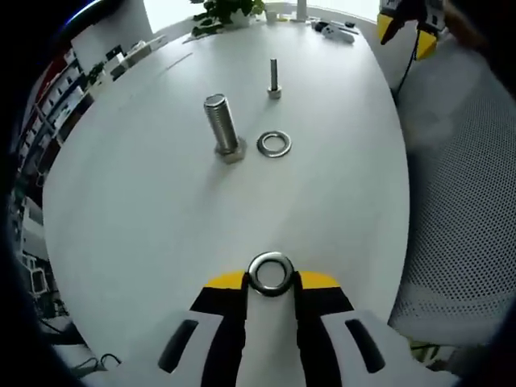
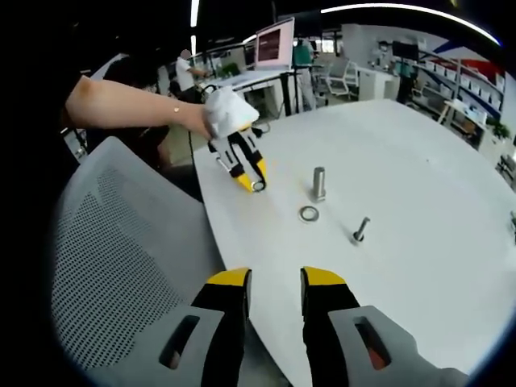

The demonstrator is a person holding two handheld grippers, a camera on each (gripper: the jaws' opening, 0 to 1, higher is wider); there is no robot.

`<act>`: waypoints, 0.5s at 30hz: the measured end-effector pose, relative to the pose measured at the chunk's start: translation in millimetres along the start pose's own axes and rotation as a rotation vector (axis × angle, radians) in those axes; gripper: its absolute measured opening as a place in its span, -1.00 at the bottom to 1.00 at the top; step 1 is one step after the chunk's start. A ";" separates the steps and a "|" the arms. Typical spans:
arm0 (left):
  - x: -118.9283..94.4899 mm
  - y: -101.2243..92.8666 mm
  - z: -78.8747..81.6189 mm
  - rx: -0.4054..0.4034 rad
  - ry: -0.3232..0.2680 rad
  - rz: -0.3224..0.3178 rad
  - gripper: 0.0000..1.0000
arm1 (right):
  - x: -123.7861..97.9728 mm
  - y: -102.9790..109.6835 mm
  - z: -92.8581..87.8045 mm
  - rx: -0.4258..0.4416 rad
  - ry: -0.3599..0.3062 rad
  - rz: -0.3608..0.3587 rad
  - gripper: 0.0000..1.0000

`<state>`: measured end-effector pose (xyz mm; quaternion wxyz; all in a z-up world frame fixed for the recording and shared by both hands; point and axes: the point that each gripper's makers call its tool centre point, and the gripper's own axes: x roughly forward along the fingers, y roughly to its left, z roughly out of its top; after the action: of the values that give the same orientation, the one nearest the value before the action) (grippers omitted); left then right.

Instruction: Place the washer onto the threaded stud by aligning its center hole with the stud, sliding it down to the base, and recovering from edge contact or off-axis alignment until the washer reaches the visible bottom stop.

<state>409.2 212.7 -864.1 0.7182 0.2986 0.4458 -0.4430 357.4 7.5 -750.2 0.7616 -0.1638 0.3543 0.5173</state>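
My left gripper [image 1: 271, 278] is shut on a steel washer [image 1: 271, 272], held upright between its yellow tips above the white table [image 1: 145, 210]. Ahead stands a thick threaded stud [image 1: 222, 127] on its hex base, and a second washer [image 1: 274, 144] lies flat just to its right. A thin bolt [image 1: 274, 79] stands farther back. In the right gripper view, my right gripper [image 2: 275, 282] is open with nothing between its fingers, near the table's edge. That view also shows the left gripper [image 2: 256, 185] with its washer, the thick stud [image 2: 319, 183], the flat washer [image 2: 309, 214] and the thin bolt [image 2: 359, 230].
A grey mesh chair [image 1: 468, 201] sits against the table's right side, seen too as the chair back [image 2: 121, 266]. A plant [image 1: 226, 12] and small items stand at the far edge. A person's arm [image 2: 129, 105] holds the left gripper; desks and monitors stand behind.
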 end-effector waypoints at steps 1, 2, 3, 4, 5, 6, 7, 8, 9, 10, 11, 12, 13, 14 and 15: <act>0.7 0.3 2.6 0.013 -0.004 0.004 -0.59 | 0.0 0.0 -0.1 0.000 0.000 0.000 -0.47; 1.5 1.1 4.3 0.020 -0.006 0.008 -0.59 | 0.0 0.2 -0.4 0.000 0.001 0.000 -0.47; 1.8 1.7 6.1 0.023 -0.008 0.011 -0.59 | 0.0 0.3 -0.6 0.000 0.002 0.001 -0.47; 2.8 3.0 8.8 0.021 -0.011 0.013 -0.58 | 0.0 0.3 -0.7 -0.001 0.003 0.001 -0.47; 4.0 4.4 10.2 0.017 -0.016 0.013 -0.58 | 0.0 0.3 -0.9 -0.002 0.004 0.001 -0.47; 5.9 4.6 13.2 0.007 -0.024 0.007 -0.58 | 0.1 0.3 -1.0 -0.002 0.005 0.001 -0.47; 6.5 4.8 15.2 0.004 -0.028 0.005 -0.58 | 0.1 0.3 -1.1 -0.002 0.005 0.001 -0.47; 8.1 5.1 18.8 0.003 -0.034 0.005 -0.58 | 0.2 0.3 -1.3 -0.002 0.006 0.001 -0.47; 8.6 5.3 20.5 0.002 -0.037 0.005 -0.58 | 0.2 0.3 -1.5 -0.002 0.007 0.000 -0.47; 10.1 5.0 23.9 0.003 -0.042 0.003 -0.58 | 0.2 0.1 -1.7 -0.002 0.008 -0.001 -0.47; 10.8 4.5 26.6 0.002 -0.049 0.001 -0.58 | 0.2 -0.1 -1.9 -0.002 0.009 -0.001 -0.47; 12.2 3.8 29.6 0.000 -0.053 -0.002 -0.58 | 0.2 -0.3 -2.1 -0.001 0.010 -0.002 -0.47; 13.2 3.5 31.5 0.000 -0.058 -0.004 -0.58 | 0.1 -0.4 -2.1 -0.001 0.009 -0.002 -0.47; 14.0 2.8 33.5 0.003 -0.061 -0.006 -0.58 | 0.1 -0.5 -2.1 0.000 0.009 -0.003 -0.47; 15.3 1.3 36.3 0.012 -0.067 -0.011 -0.58 | 0.0 -0.7 -2.1 0.000 0.009 -0.004 -0.47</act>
<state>427.2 177.7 -862.5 0.7285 0.2854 0.4205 -0.4593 357.2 6.0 -751.7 0.7610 -0.1668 0.3576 0.5149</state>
